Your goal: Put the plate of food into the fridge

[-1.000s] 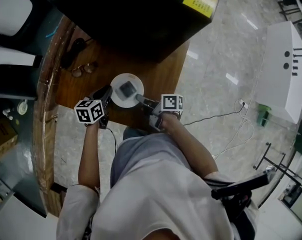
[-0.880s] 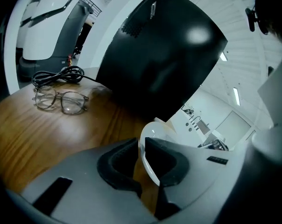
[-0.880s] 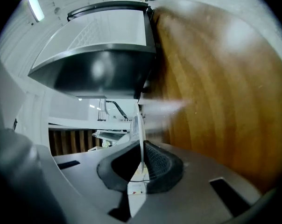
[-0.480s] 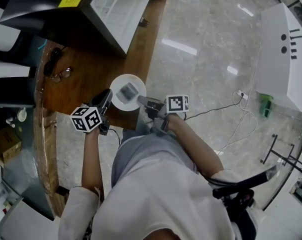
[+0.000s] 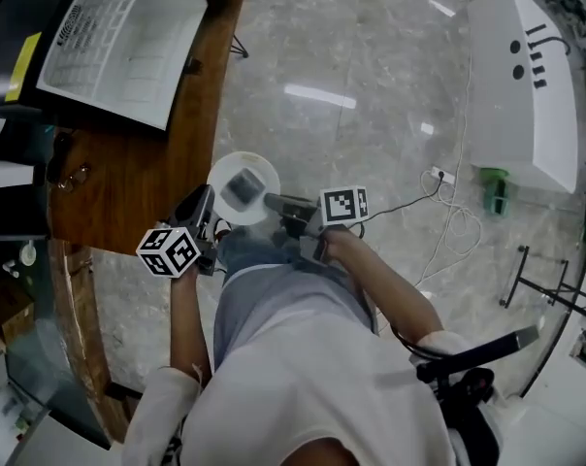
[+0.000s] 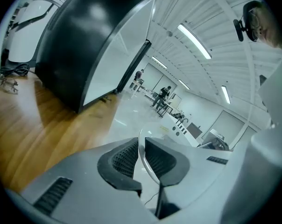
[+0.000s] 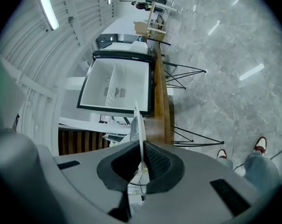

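Note:
A white plate (image 5: 230,171) with a grey piece of food (image 5: 244,184) hangs in the air just past the edge of the wooden table (image 5: 128,183), over the floor. My left gripper (image 5: 207,198) is shut on its left rim and my right gripper (image 5: 271,200) on its right rim. In the left gripper view the thin white plate rim (image 6: 140,139) runs between the pads of the left gripper (image 6: 142,148). In the right gripper view the plate's edge (image 7: 137,118) stands in the right gripper (image 7: 141,153). The fridge (image 5: 118,37) stands open on the table, its white inside (image 7: 117,90) showing.
A pair of glasses (image 5: 68,178) lies on the table beside the fridge. On the marble floor stand a white machine (image 5: 521,85), a green object (image 5: 495,192) and a trailing white cable (image 5: 448,212). A black metal stand (image 5: 545,289) is at the right.
The plate has come off the table and now hangs beyond its edge, both grippers still shut on it. The view has swung right; the fridge's open white inside now shows at upper left.

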`<state>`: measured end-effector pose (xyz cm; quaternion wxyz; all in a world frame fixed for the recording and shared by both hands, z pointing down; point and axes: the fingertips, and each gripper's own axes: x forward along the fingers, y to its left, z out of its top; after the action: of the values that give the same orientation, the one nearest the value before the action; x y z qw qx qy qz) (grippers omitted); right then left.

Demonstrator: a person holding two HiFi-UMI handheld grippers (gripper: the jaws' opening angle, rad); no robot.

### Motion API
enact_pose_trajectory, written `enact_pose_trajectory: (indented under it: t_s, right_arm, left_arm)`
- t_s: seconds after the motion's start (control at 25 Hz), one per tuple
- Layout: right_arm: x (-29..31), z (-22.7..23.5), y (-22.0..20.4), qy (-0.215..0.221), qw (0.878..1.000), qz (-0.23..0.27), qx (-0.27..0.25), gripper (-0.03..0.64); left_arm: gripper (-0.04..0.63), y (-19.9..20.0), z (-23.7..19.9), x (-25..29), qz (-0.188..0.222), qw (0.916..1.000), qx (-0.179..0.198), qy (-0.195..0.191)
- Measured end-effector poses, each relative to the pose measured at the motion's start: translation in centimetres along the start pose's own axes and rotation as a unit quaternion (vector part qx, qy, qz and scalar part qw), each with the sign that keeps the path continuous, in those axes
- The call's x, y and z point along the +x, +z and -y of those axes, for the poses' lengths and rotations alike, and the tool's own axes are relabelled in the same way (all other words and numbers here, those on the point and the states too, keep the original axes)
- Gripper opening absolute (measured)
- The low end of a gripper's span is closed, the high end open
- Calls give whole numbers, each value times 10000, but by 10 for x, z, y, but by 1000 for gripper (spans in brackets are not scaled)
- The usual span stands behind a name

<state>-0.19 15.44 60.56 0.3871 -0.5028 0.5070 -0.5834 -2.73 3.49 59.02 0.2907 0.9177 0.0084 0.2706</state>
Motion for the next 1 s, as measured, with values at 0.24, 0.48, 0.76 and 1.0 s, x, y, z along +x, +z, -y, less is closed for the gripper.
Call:
enact_pose_trajectory:
  t_s: [0.24,0.48,0.76,1.0]
  right_arm:
    - [-56,-14,40,225,9997,122,66,28]
    - [-64,-38,89,380,9992,22,99,28]
    - [-27,-66,195,578,9972,-336,-319,26]
    - [8,-106,273,544,9957,-695,-289,25]
  left_arm:
    - [60,26,63,33,182,9990,394,55]
    - [60,73,82,57,545,9951,771,289]
    - [60,152,58,113,1057,9877,904,721]
    - [60,239,41,136,1443,9807,815,1042]
